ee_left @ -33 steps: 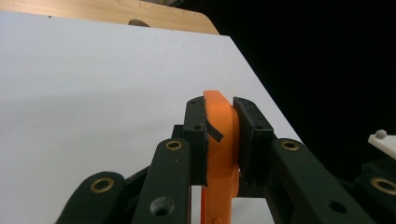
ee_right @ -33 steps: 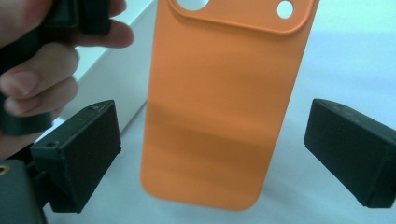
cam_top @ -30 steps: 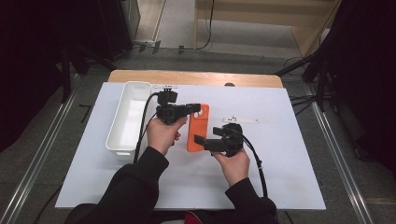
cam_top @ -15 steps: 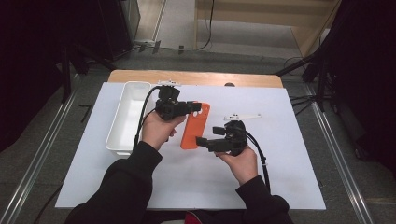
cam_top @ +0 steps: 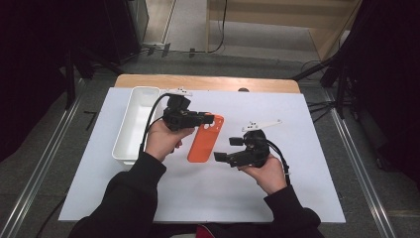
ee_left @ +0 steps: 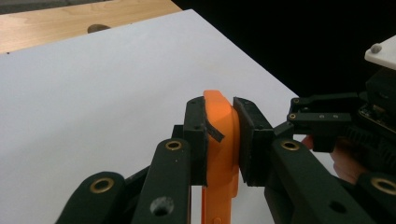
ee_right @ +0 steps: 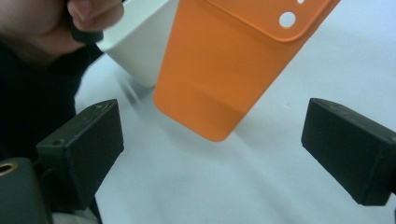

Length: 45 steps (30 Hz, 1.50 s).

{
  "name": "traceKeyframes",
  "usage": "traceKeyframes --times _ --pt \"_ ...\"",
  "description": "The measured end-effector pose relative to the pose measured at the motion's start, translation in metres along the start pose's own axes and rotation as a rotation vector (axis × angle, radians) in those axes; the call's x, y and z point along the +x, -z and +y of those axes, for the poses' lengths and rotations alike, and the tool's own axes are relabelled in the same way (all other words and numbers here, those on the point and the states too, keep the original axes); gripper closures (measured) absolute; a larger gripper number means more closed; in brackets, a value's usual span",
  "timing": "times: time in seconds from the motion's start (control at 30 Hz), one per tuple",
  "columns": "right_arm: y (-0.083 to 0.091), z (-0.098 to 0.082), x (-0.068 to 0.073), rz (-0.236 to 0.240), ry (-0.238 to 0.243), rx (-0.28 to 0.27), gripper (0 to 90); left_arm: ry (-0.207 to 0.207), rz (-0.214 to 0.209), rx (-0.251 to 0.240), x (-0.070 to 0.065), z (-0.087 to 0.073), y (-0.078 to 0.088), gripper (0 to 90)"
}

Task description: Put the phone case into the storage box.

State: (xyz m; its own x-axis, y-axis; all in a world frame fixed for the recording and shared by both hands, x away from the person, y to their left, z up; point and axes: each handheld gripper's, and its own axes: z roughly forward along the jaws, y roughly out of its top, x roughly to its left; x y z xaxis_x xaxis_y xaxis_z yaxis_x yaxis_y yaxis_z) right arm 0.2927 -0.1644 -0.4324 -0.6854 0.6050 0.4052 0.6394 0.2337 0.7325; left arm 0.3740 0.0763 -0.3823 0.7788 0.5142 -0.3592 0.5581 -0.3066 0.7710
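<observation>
The left gripper (ee_left: 223, 140) is clamped on the upper end of an orange phone case (ee_left: 219, 154); in its own view the two black jaws press either side of the thin orange wall, near the middle of the frame. From above, that gripper (cam_top: 208, 119) sits just left of centre, with the case (cam_top: 204, 141) hanging down and to the left from it, its lower end seemingly close to the white table cover (cam_top: 307, 129), though I can't tell whether it touches. The right gripper (cam_top: 221, 157) waits right of centre, pointed at the case, and its own view shows its jaws (ee_right: 212, 154) spread wide with the rounded lower end of the case (ee_right: 219, 79) between and beyond them, gripping nothing. A white bin (cam_top: 133, 124) stands at the left of the table, near the left hand (cam_top: 161, 139). The case looks light, thin and somewhat flexible, smooth enough to slip, so I'd judge a firm pinch on a rim or the flat end best. It doesn't look fragile.
</observation>
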Motion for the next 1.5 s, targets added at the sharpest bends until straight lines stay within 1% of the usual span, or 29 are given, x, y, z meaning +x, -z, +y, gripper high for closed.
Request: traceKeyframes --times 0.07,0.13,0.2,0.27,0.3,0.4,0.47,0.53,0.6,0.63,0.73,0.83,0.97,1.07,1.13,1.17,1.23,1.37,1.4,1.5 --pt "0.001 0.0 0.0 0.004 0.008 0.011 4.7 -0.011 -0.01 -0.006 -0.001 0.0 0.001 76.4" --pt "0.003 0.0 -0.002 0.02 0.007 0.006 4.7 -0.018 -0.03 -0.013 -0.001 -0.001 0.002 76.3" --pt "0.005 0.0 -0.003 0.029 0.013 0.007 4.7 -0.023 -0.039 -0.017 -0.002 -0.001 0.002 76.3" --pt "0.006 -0.001 -0.004 0.033 0.018 0.012 4.7 -0.024 -0.045 -0.013 -0.002 -0.002 0.002 76.3" --pt "0.007 -0.001 -0.005 0.039 0.022 0.014 4.8 -0.02 -0.055 -0.008 -0.002 -0.002 0.002 76.3" --pt "0.008 -0.002 -0.008 0.049 0.033 0.028 4.8 -0.038 -0.061 0.007 -0.002 -0.003 0.001 76.3" --pt "0.007 -0.002 -0.009 0.06 0.033 0.044 4.7 -0.038 -0.068 0.003 -0.002 -0.003 0.001 76.3" --pt "0.007 -0.002 -0.01 0.058 0.039 0.052 4.8 -0.041 -0.08 0.003 -0.003 -0.003 0.002 76.3" --pt "0.008 -0.002 -0.01 0.064 0.037 0.059 4.8 -0.051 -0.085 0.003 -0.004 -0.004 0.003 76.3" --pt "0.008 -0.002 -0.011 0.066 0.036 0.065 4.8 -0.058 -0.094 0.003 -0.004 -0.004 0.004 76.3" --pt "0.01 -0.002 -0.011 0.071 0.05 0.07 4.8 -0.074 -0.113 0.005 -0.007 -0.005 0.006 76.3" --pt "0.012 -0.002 -0.011 0.073 0.072 0.079 4.8 -0.093 -0.128 0.008 -0.01 -0.005 0.009 76.3" --pt "0.015 -0.001 -0.011 0.081 0.101 0.093 4.8 -0.106 -0.136 0.013 -0.012 -0.007 0.012 76.3" --pt "0.016 -0.001 -0.011 0.085 0.134 0.128 4.8 -0.11 -0.15 0.01 -0.012 -0.008 0.014 76.3" --pt "0.018 -0.001 -0.012 0.09 0.138 0.142 4.8 -0.114 -0.154 0.013 -0.013 -0.009 0.016 76.3" --pt "0.018 0.0 -0.013 0.089 0.146 0.14 4.8 -0.121 -0.157 0.016 -0.013 -0.01 0.016 76.3" --pt "0.019 0.0 -0.014 0.095 0.148 0.141 4.8 -0.123 -0.162 0.019 -0.014 -0.011 0.017 76.3" --pt "0.022 0.002 -0.015 0.106 0.167 0.143 4.9 -0.149 -0.183 0.027 -0.015 -0.013 0.021 76.3" --pt "0.022 0.002 -0.015 0.109 0.176 0.146 4.9 -0.147 -0.187 0.029 -0.015 -0.013 0.021 76.3" --pt "0.025 0.003 -0.014 0.122 0.206 0.145 4.9 -0.157 -0.219 0.041 -0.015 -0.015 0.023 76.3"
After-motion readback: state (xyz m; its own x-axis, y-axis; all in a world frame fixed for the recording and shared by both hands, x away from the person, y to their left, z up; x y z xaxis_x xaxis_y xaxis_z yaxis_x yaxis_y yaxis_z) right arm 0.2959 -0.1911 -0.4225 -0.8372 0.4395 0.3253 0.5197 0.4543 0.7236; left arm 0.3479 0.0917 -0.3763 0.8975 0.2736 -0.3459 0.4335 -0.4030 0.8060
